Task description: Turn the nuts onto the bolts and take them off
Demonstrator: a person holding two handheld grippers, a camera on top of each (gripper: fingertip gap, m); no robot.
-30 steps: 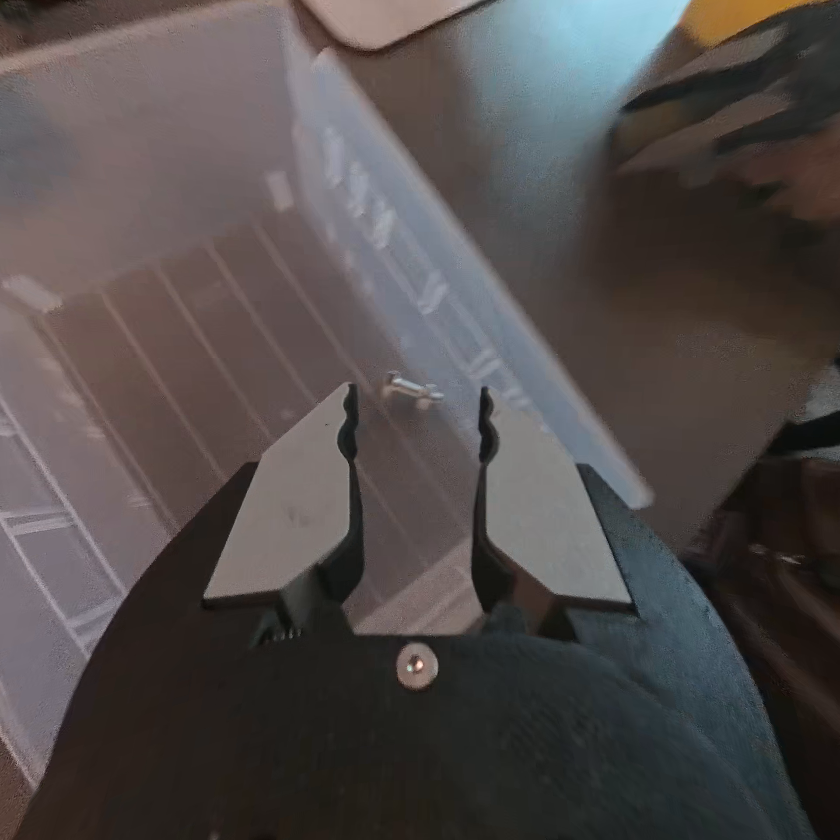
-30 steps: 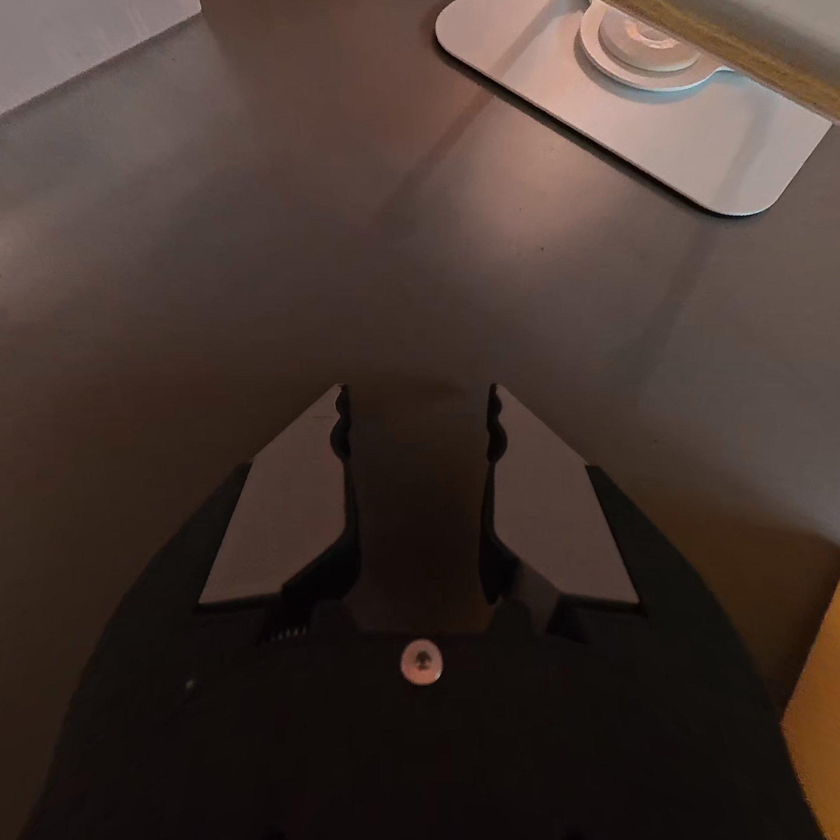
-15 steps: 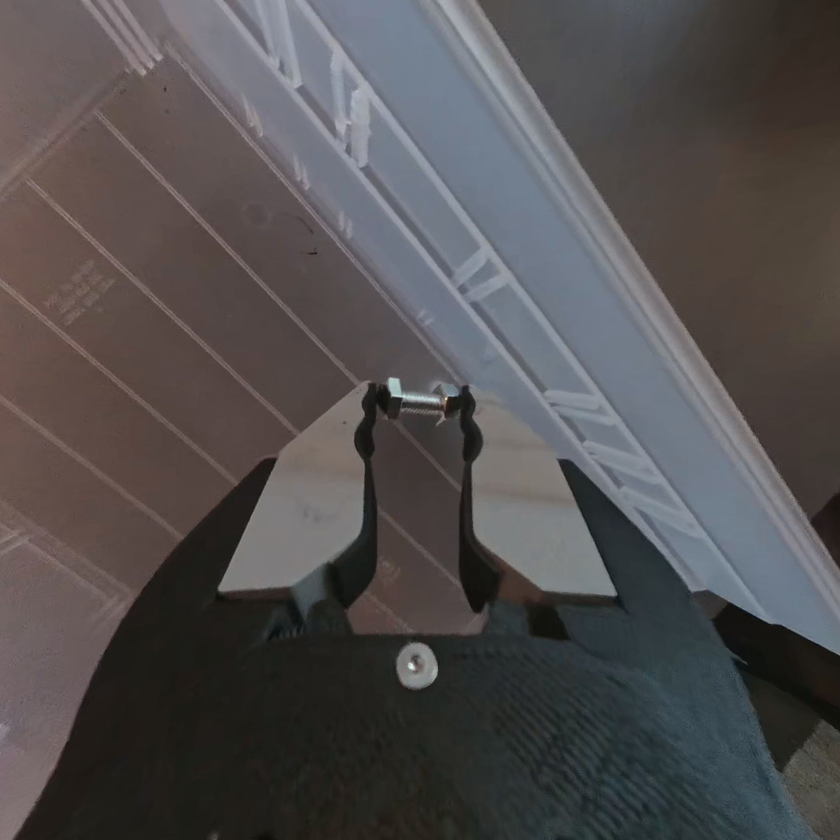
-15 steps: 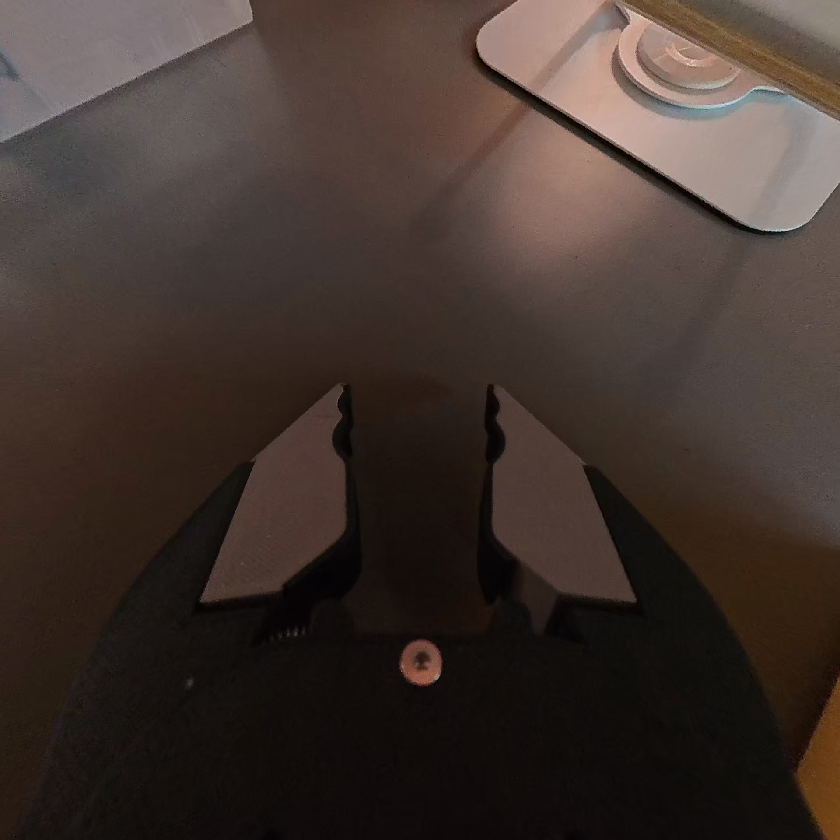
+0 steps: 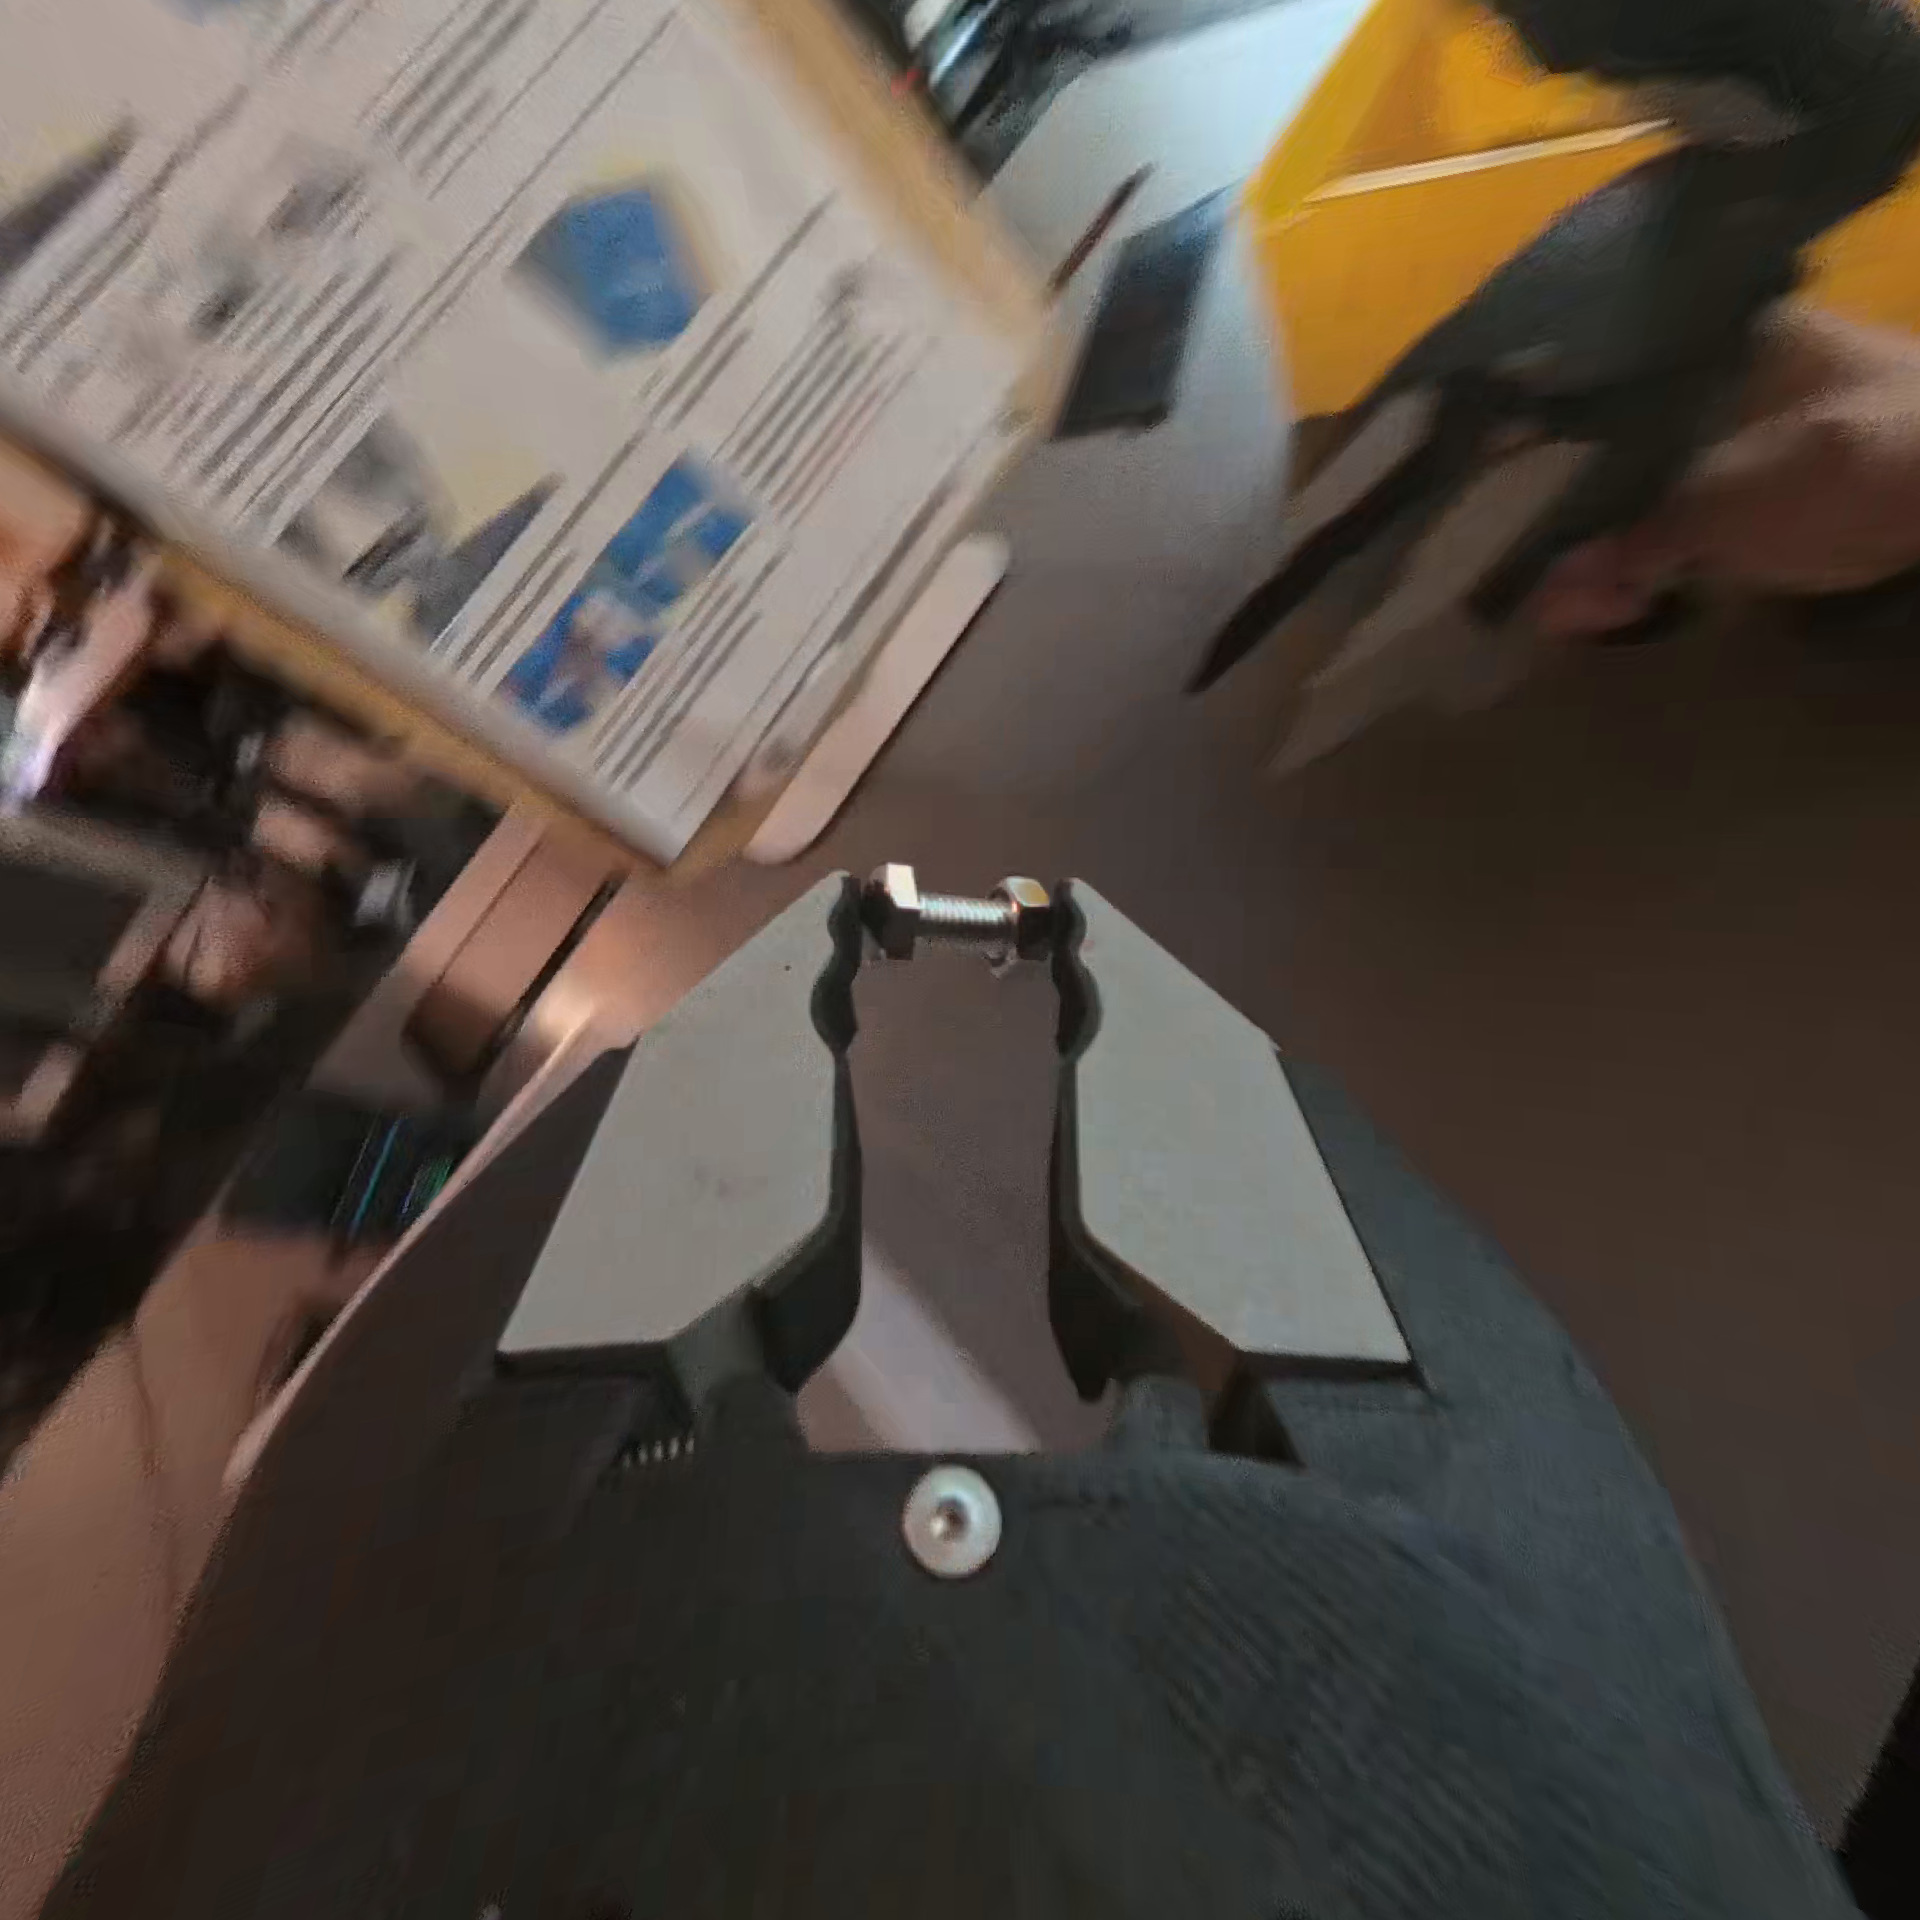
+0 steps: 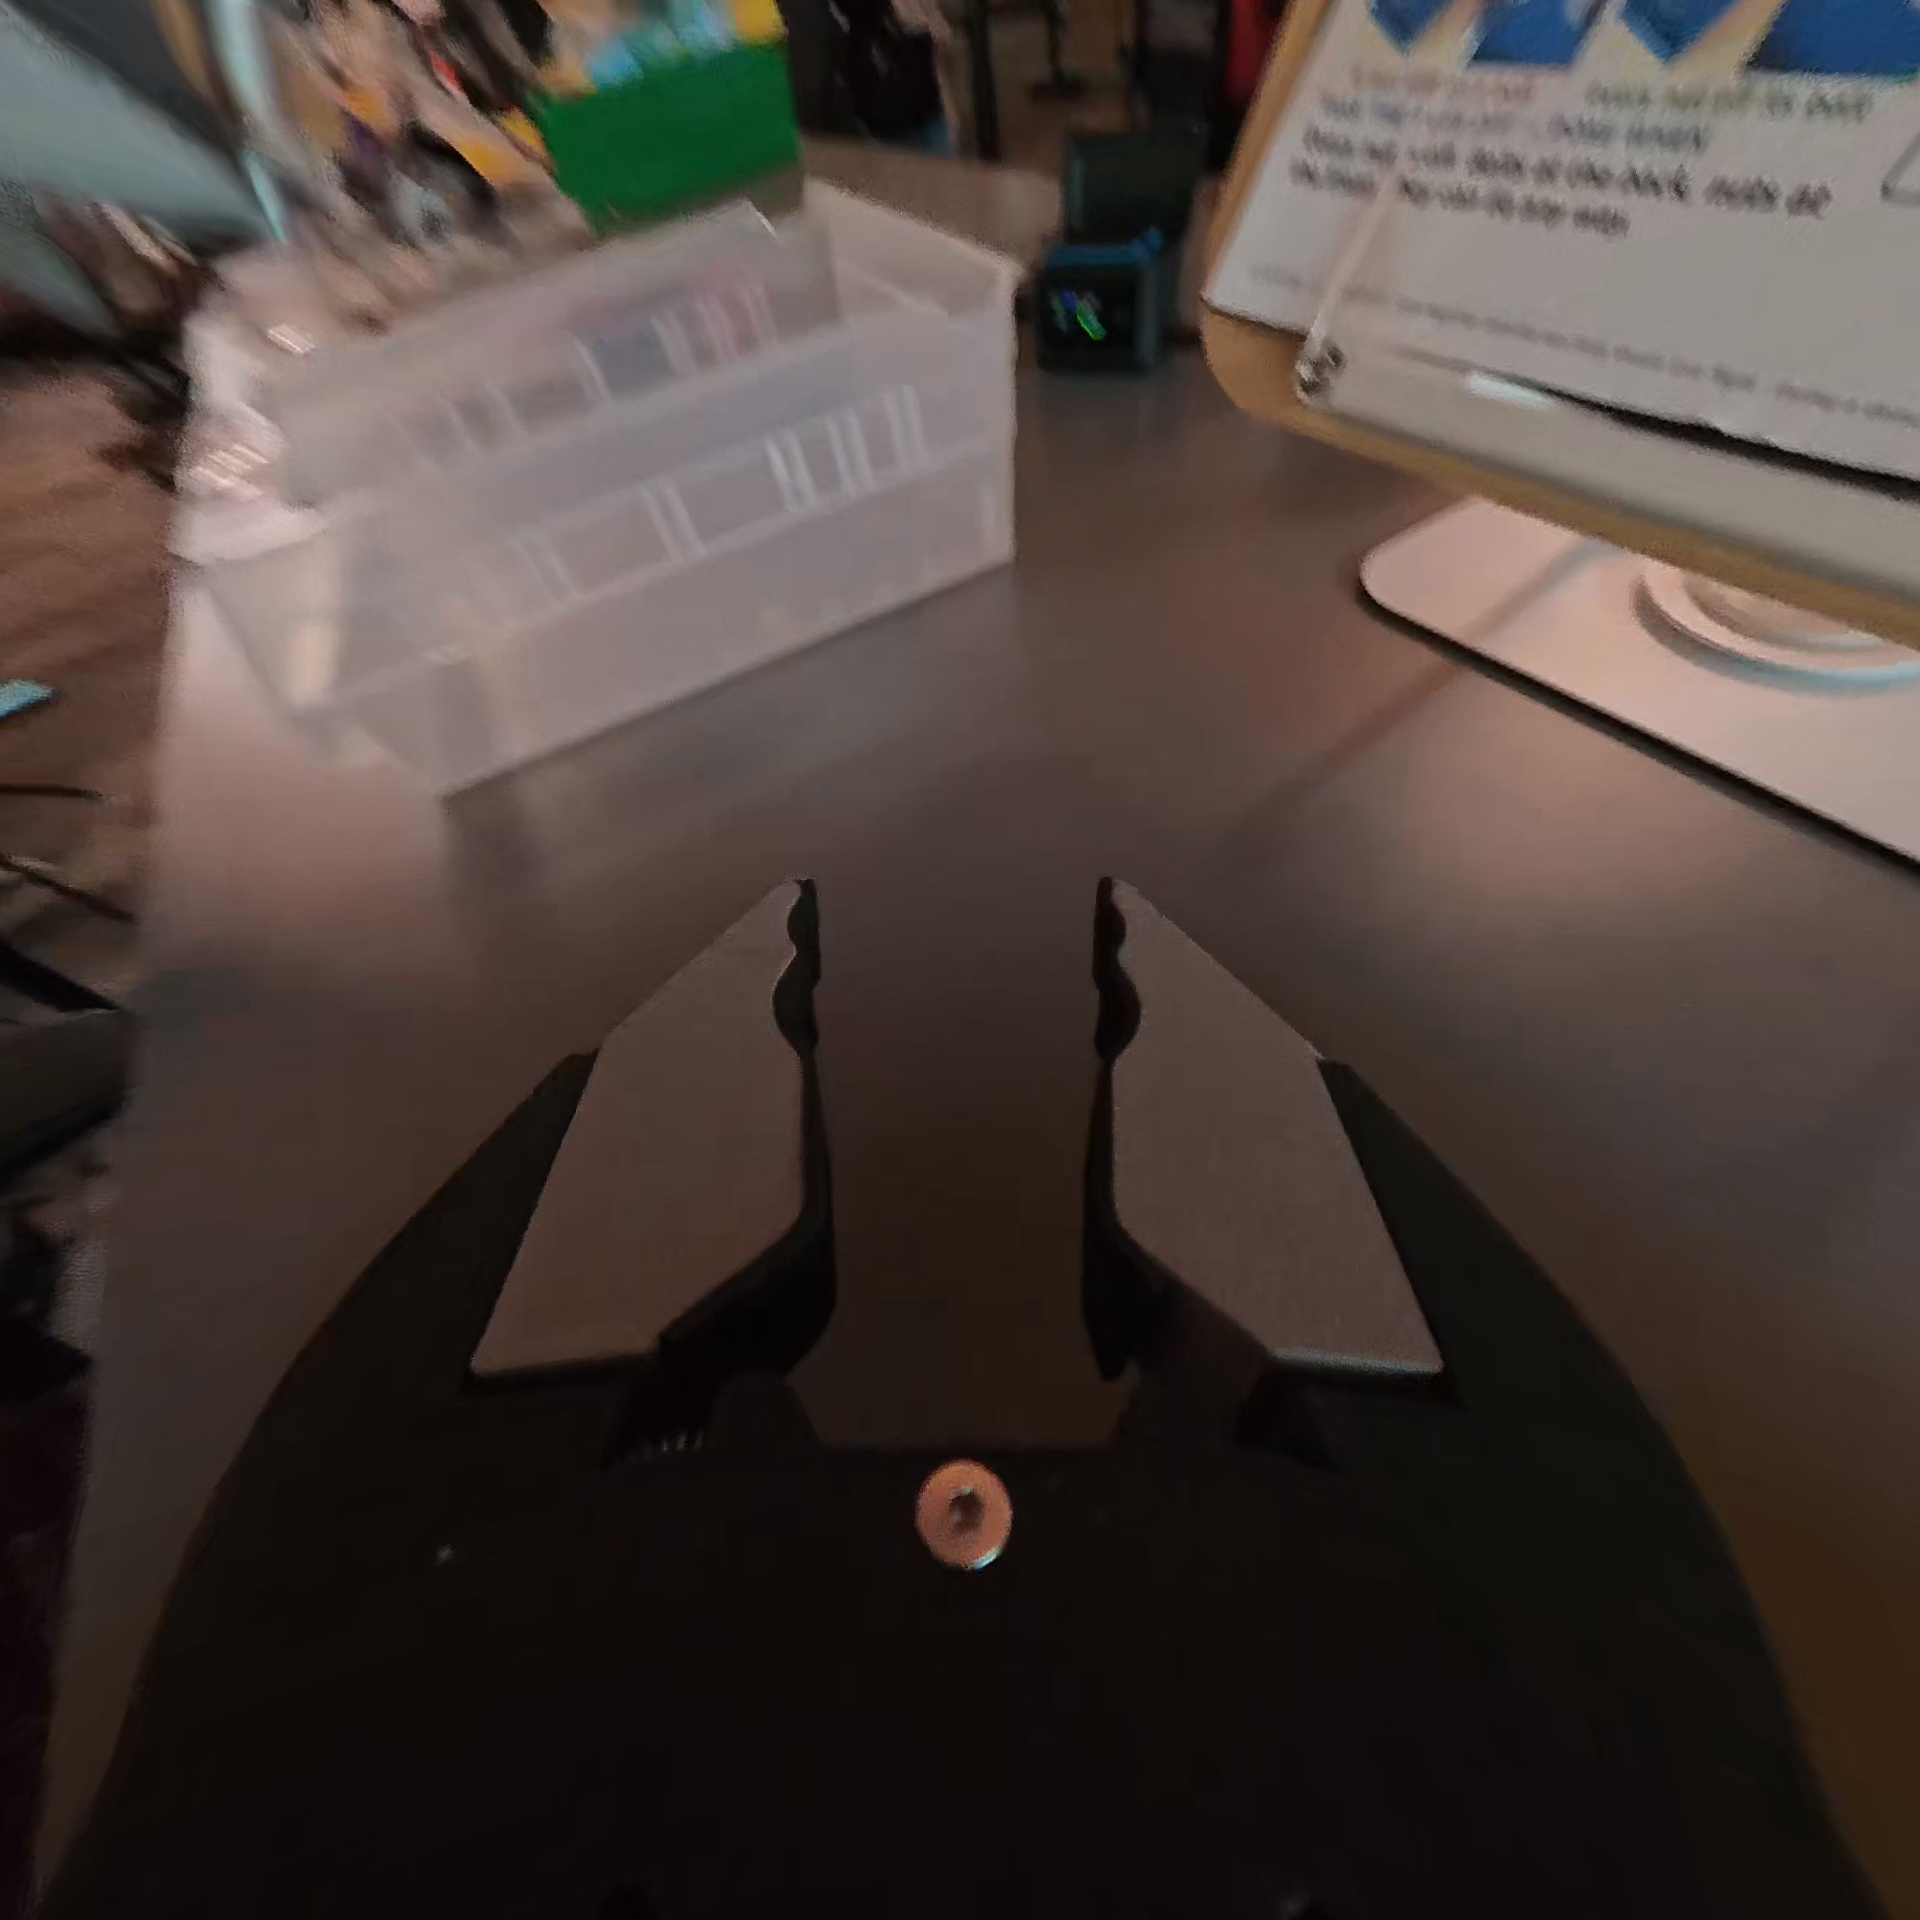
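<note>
Between the tips of the left gripper (image 5: 958,920) sits the bolt (image 5: 954,916), lying crosswise, its head against one fingertip and the nut (image 5: 1023,918) at the other end against the other; bare thread shows between head and nut. The fingers are closed down to the bolt's length and grip nothing else. It hangs in the air above the dark table (image 5: 1455,935), well clear of the bin (image 6: 623,468) seen in the right wrist view.

The right gripper (image 6: 956,914) is empty, its fingers spread wide, hovering over the table with the bin ahead and to its left and the stand (image 6: 1662,644) of a printed board to the bin's right.

The step in hand looks like bringing the two tools together so the right one can turn the nut. Gripped end to end, the bolt leaves the nut half covered; it would go better if the left tool held the head only, or the shank, leaving the nut's flats free. The right should close squarely across two flats, in line with the thread, and turn in short twists. A pinch this slight on smooth steel may slip, so keep the work low over the table, away from the bin.
</note>
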